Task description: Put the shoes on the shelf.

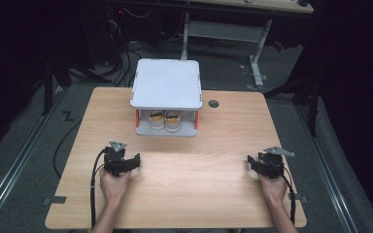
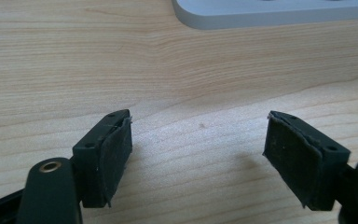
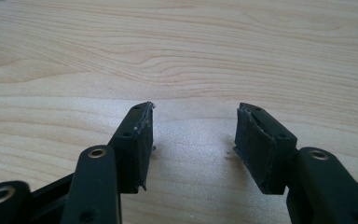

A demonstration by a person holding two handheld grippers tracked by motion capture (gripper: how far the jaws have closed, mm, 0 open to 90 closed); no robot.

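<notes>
Left tool (image 1: 137,159): rests on the wooden desk (image 1: 184,189), near its left edge; jaws wide apart, holding nothing. Right tool (image 1: 249,160): rests near the right edge; jaws parted, holding nothing. White two-tier shoe rack (image 1: 166,83): far centre of desk; pair of white-and-orange sneakers (image 1: 164,120) on lower tier, well apart from both tools.

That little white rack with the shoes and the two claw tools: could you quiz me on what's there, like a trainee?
1. True or false: the left gripper has its jaws apart.
2. What sits on the lower shelf of the white rack?
A. a cup
B. a pair of shoes
C. a book
3. What is the right gripper holding?

Key:
1. True.
2. B.
3. Nothing; its jaws stand open above the bare wooden table.
</notes>
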